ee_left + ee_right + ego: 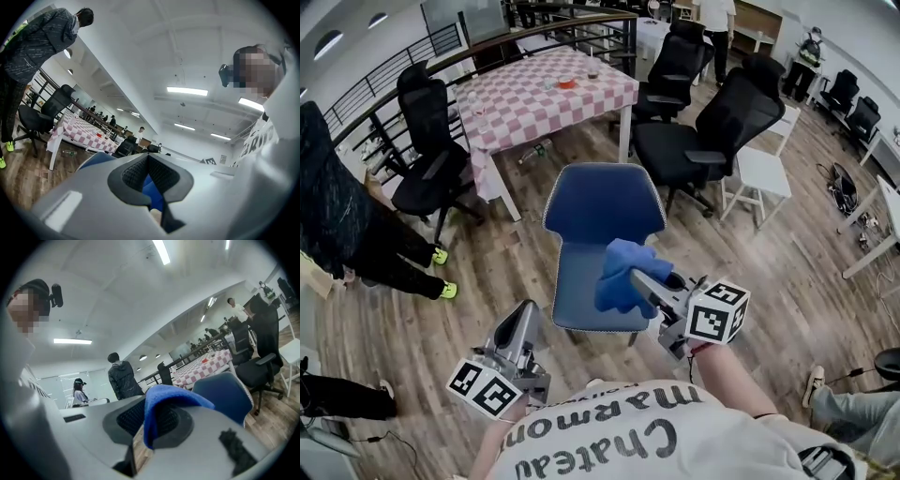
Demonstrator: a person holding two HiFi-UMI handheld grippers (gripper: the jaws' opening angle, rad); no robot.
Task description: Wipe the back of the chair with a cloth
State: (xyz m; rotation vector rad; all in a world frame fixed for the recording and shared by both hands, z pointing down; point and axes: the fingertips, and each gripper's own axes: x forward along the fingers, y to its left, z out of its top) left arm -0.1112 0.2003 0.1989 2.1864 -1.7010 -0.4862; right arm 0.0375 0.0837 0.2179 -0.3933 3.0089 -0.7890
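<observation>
Head view, bunched blue cloth [621, 267] pinched in R gripper [636, 278] fingers, above blue chair [602, 202], L gripper [525, 311] fingers pressed together.

Grey left hand-held gripper [526, 311], white lettered shirt [609, 441]

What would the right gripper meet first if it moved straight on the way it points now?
Probably the chair's backrest, touched first by the cloth that the right gripper holds; depth is unclear.
</observation>
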